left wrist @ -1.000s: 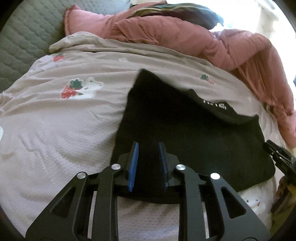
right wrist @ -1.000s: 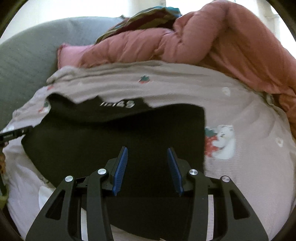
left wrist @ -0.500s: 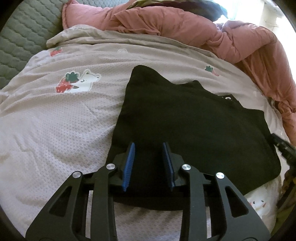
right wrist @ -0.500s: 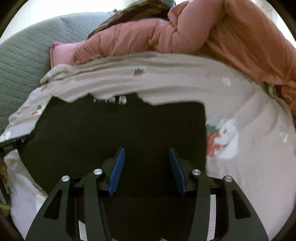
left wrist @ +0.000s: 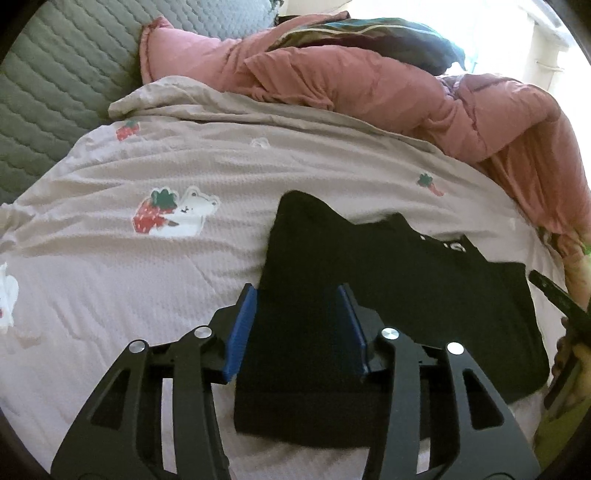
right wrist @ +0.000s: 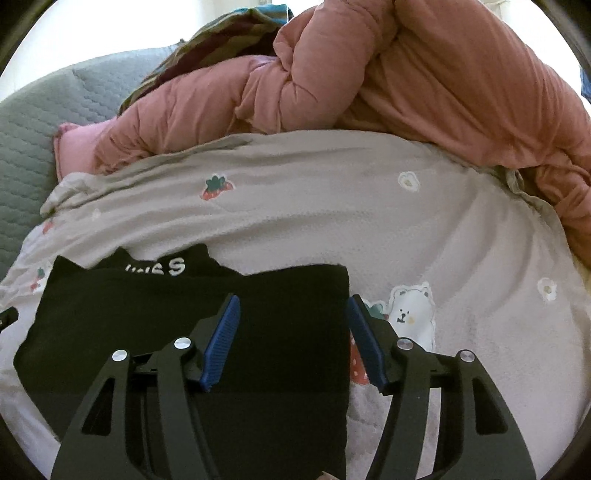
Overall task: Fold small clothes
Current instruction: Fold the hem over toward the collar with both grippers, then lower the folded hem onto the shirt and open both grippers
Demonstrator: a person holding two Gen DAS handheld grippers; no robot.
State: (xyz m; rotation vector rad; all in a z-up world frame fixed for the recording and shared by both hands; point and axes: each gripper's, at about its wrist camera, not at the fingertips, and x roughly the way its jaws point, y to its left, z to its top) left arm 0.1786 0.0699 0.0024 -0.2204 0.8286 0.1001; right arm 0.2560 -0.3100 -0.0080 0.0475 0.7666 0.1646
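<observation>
A small black garment (left wrist: 406, 295) with white lettering lies flat and folded on the pale bedsheet (left wrist: 147, 288). It also shows in the right wrist view (right wrist: 147, 317). My left gripper (left wrist: 297, 295) is open and empty, over the garment's left edge. My right gripper (right wrist: 293, 314) is open and empty, its jaws straddling the garment's right edge. The tip of the right gripper (left wrist: 554, 295) shows at the left wrist view's right edge.
A pink duvet (left wrist: 406, 85) is bunched at the back of the bed, also in the right wrist view (right wrist: 406, 81), with a dark striped cloth (left wrist: 369, 33) on it. A grey quilted headboard (left wrist: 48, 74) stands at the left. The sheet (right wrist: 461, 240) carries strawberry and bear prints.
Both grippers have opened wider. They have drawn back and lifted slightly from the garment, which now lies still on the sheet.
</observation>
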